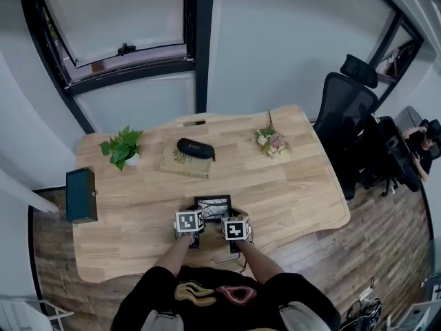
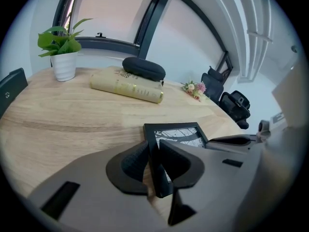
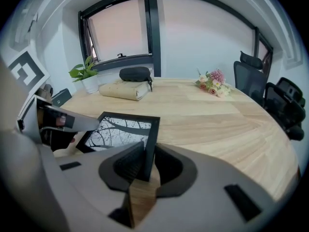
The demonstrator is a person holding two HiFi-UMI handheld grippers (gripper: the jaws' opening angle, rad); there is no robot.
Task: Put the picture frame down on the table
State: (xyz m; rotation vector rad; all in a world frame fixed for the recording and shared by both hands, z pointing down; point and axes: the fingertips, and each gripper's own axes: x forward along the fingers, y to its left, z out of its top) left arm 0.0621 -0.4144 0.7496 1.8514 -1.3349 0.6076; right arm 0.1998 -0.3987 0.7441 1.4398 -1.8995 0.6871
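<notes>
A black picture frame [image 1: 213, 207] with a branch print lies low over the wooden table [image 1: 296, 185], near its front edge. My left gripper [image 2: 153, 163] is shut on the frame's left rail [image 2: 155, 153]. My right gripper [image 3: 146, 161] is shut on the frame's right rail [image 3: 151, 139]. In the head view the two marker cubes, left [image 1: 189, 221] and right [image 1: 236, 228], sit side by side just in front of the frame. I cannot tell whether the frame rests fully on the table.
A book [image 1: 185, 163] with a black case [image 1: 195, 147] on it lies behind the frame. A potted plant [image 1: 122, 147] stands at the back left, flowers [image 1: 273, 142] at the back right, a dark green box [image 1: 81, 194] at the left edge. An office chair [image 1: 344, 109] stands at the right.
</notes>
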